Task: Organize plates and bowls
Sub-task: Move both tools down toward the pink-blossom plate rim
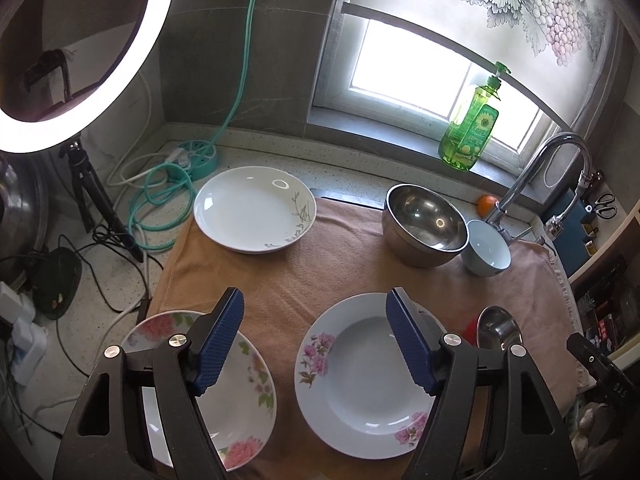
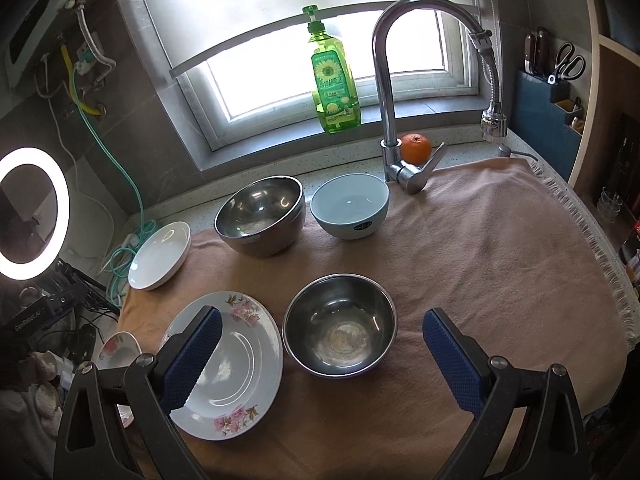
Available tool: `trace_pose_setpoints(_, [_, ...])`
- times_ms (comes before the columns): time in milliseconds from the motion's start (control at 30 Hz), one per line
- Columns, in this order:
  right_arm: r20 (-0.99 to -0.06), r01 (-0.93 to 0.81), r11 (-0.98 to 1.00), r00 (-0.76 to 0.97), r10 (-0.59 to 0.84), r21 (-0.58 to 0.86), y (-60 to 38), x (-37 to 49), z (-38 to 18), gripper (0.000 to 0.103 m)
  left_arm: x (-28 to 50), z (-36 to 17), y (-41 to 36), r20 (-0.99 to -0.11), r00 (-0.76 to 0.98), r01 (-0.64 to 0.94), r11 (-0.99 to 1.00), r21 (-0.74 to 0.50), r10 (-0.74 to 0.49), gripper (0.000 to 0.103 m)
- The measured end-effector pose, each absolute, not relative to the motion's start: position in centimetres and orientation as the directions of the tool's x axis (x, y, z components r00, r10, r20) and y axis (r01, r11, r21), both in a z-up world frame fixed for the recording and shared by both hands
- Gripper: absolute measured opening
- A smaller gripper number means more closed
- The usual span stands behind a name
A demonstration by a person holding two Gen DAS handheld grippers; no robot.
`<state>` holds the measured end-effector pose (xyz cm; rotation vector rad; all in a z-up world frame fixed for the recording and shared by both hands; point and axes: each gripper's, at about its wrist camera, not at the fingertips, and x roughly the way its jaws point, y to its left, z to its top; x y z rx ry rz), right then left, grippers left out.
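Both tools released, nothing held. My left gripper point(image 1: 316, 344) hangs above the towel point(image 1: 344, 256) with jaws apart, straddling the gap between two plates: the pink-flowered plate point(image 1: 256, 400) under its left finger, the blue-grey floral plate point(image 1: 360, 380) under its right finger. No pad touching either, as far as I can tell. My right gripper point(image 2: 322, 360) is spread wide around the small steel bowl point(image 2: 340, 324), which sits on the towel dead ahead between the fingers, not gripped; the blue-grey plate lies just left of it, under the left finger. Further ahead of both tools: white plate point(image 1: 252, 210) far left, half off the towel edge, then large steel bowl point(image 2: 260, 216) and pale blue bowl point(image 2: 350, 210) side by side, nearly touching, near the tap point(image 2: 384, 80). My read: plates are grouped left and bowls right, so each hand takes its own kind. Likely next: left stacks plates, right nests the small steel bowl into the large one. Risk: plate rims lie flat on soft cloth, hard to get a finger under.
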<state>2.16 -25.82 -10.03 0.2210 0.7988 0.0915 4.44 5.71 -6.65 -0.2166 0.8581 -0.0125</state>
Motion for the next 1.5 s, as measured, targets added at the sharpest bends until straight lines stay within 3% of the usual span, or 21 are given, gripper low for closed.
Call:
trace_pose_setpoints(133, [-0.719, -0.007, 0.967, 0.667, 0.193, 0.253, -25.6, 2.2, -11.1, 0.084, 5.3, -8.0, 6.1, -0.781, 0.610, -0.059, 0.975, -0.214, -0.135, 0.061])
trace_pose_setpoints(233, [-0.738, -0.016, 0.962, 0.638, 0.219, 0.272, -25.2, 2.0, -12.1, 0.068, 6.0, -9.4, 6.6, -0.807, 0.565, -0.055, 0.969, -0.242, -0.170, 0.053])
trace_pose_setpoints(567, [-0.775, -0.008, 0.944, 0.568, 0.276, 0.330, -23.9, 1.4, -14.8, 0.056, 7.5, -12.1, 6.8, -0.849, 0.475, -0.026, 0.961, -0.275, -0.231, 0.041])
trace_pose_setpoints(867, [-0.798, -0.006, 0.914, 0.485, 0.359, 0.407, -22.8, 1.7, -17.4, 0.036, 8.8, -14.5, 7.0, -0.878, 0.393, -0.007, 0.954, -0.301, -0.274, 0.025])
trace_pose_setpoints(1000, [-0.803, 0.011, 0.894, 0.444, 0.397, 0.448, -22.4, 2.0, -19.1, 0.027, 9.6, -15.7, 7.2, -0.888, 0.351, -0.015, 0.947, -0.321, -0.296, 0.023])
trace_pose_setpoints(1233, [-0.811, 0.058, 0.871, 0.401, 0.427, 0.488, -21.9, 2.7, -21.7, 0.020, 10.9, -16.9, 7.5, -0.898, 0.313, -0.017, 0.943, -0.332, -0.310, 0.021])
trace_pose_setpoints(1500, [-0.799, 0.116, 0.834, 0.383, 0.464, 0.540, -22.5, 3.2, -23.3, 0.020, 11.8, -18.0, 7.7, -0.903, 0.268, -0.027, 0.934, -0.357, -0.337, 0.020])
